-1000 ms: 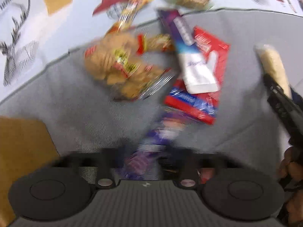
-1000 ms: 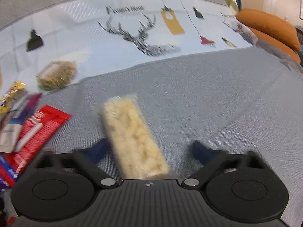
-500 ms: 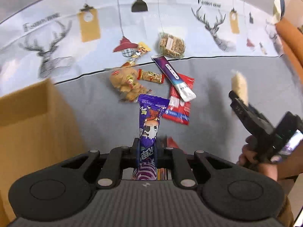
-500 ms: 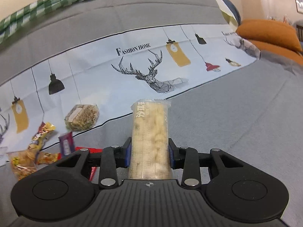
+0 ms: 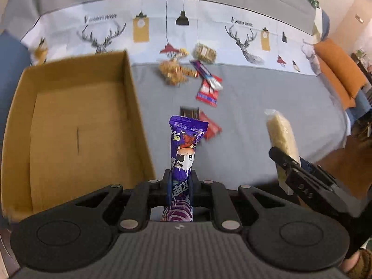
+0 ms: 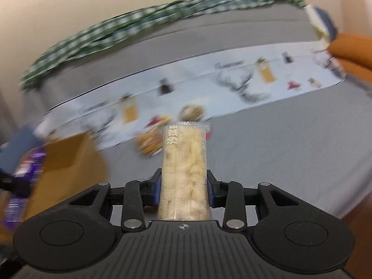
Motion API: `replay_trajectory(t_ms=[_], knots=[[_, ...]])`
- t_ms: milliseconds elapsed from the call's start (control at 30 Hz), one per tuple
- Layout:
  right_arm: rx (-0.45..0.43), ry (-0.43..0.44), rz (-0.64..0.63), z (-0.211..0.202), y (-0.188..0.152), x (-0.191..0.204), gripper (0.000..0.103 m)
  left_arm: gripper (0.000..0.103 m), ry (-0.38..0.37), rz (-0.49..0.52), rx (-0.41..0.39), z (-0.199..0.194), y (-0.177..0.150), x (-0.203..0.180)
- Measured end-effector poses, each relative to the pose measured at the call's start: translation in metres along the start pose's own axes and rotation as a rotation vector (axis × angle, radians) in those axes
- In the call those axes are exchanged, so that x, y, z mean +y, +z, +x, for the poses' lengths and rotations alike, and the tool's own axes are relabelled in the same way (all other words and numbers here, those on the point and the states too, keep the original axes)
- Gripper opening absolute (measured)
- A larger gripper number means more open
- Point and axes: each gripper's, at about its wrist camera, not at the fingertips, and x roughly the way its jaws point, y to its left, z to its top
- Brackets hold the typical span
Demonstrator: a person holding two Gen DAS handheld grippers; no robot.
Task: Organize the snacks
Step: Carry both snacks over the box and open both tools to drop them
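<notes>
My left gripper is shut on a purple snack packet and holds it upright above the grey bed, just right of an open cardboard box. My right gripper is shut on a clear-wrapped pale rice bar, also lifted; it shows in the left wrist view at the right. A pile of loose snacks lies farther back on the bed. The box and the purple packet show blurred at the left of the right wrist view.
A red packet and a dark bar lie just beyond the purple packet. A deer-print cloth runs across the back. Orange cushions lie at the right. The bed edge and floor are at the right.
Both grippers closed on their snacks and lifted them off the bed. The left pulled back and swung left, bringing the cardboard box into view. The right gripper is swinging left.
</notes>
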Motion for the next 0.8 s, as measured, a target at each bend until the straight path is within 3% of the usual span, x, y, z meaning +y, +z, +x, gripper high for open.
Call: replay_trajectory(t_ms=[133,333,567,800], knots=[[0.038,0.097,0.009,-0.053,-0.012,0.028,0.038,0.015,-0.015,-0.028,-0.003,-0.023,-0.052,0.013],[0.043,0.148,-0.092,-0.097,-0.029,0.071,0.038,0.015,-0.018,-0.065,-0.052,-0.053,-0.099,0.031],[0.010,0.191,-0.164,-0.126,-0.041,0.099,0.038,0.015,0.000,-0.087,-0.172,-0.086,-0.122,0.038],[-0.008,0.209,-0.214,-0.136,-0.042,0.111,0.038,0.015,0.010,-0.108,-0.227,-0.099,-0.125,0.043]])
